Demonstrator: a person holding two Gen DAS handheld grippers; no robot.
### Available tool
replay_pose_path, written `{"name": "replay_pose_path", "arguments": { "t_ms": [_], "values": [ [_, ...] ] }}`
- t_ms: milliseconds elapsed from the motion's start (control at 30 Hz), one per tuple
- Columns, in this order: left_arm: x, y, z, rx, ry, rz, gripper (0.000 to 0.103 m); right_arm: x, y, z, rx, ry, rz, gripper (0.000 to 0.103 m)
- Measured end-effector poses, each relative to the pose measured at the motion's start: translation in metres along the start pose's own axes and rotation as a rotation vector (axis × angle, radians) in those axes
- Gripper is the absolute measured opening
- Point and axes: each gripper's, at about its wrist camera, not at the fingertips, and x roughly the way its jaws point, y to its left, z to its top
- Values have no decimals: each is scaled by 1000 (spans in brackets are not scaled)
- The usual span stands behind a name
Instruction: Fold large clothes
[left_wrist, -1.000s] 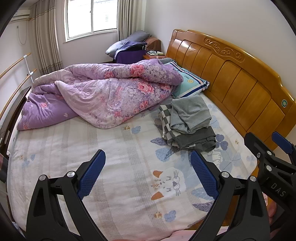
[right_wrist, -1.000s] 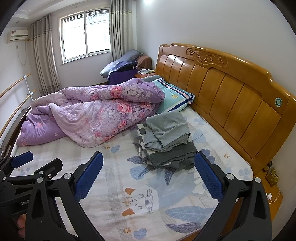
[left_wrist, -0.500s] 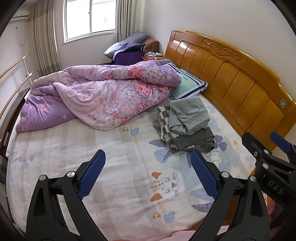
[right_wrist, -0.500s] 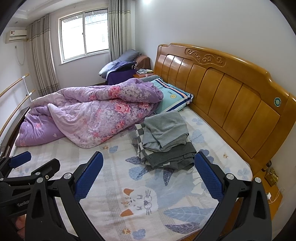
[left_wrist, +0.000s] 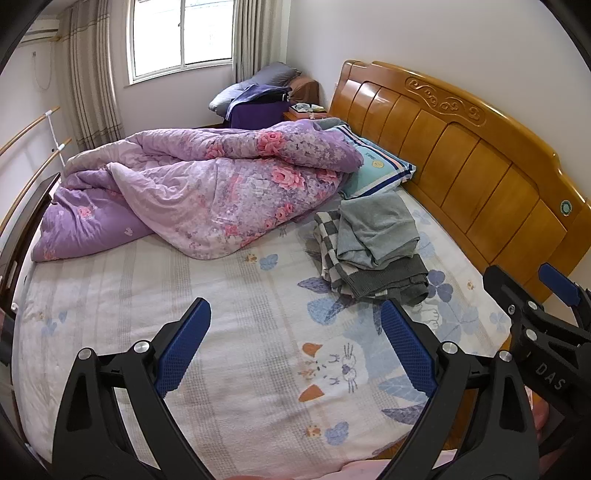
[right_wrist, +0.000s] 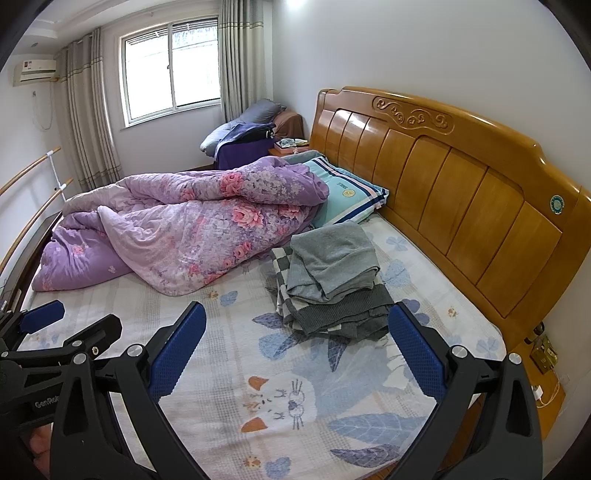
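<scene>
A pile of clothes lies on the bed close to the headboard: a light grey garment on top, a dark grey knit and a grey-and-white checked piece underneath. My left gripper hangs open above the bedsheet, short of the pile, holding nothing. My right gripper is also open and empty, with the pile between and beyond its blue pads. Each gripper shows at the edge of the other's view.
A crumpled purple floral quilt covers the far left of the bed. A striped pillow leans by the wooden headboard on the right. The patterned bedsheet lies bare in front. A bedside table stands at the right.
Both views have drifted slightly: the clothes pile and the bed sit a little lower and left in the frames. Both grippers stay open and empty.
</scene>
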Motion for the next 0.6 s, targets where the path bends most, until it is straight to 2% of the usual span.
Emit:
{"name": "replay_pose_path", "arguments": {
  "t_ms": [267,467,600],
  "values": [
    [5,2,2,-29,-2,-3,93,3,6,3,-37,-20,38,95],
    [9,1,0,-21,13,37,93,7,9,3,-57,-8,27,95],
    [12,3,-1,-31,27,28,93,9,12,3,-60,-2,25,95]
  ]
}}
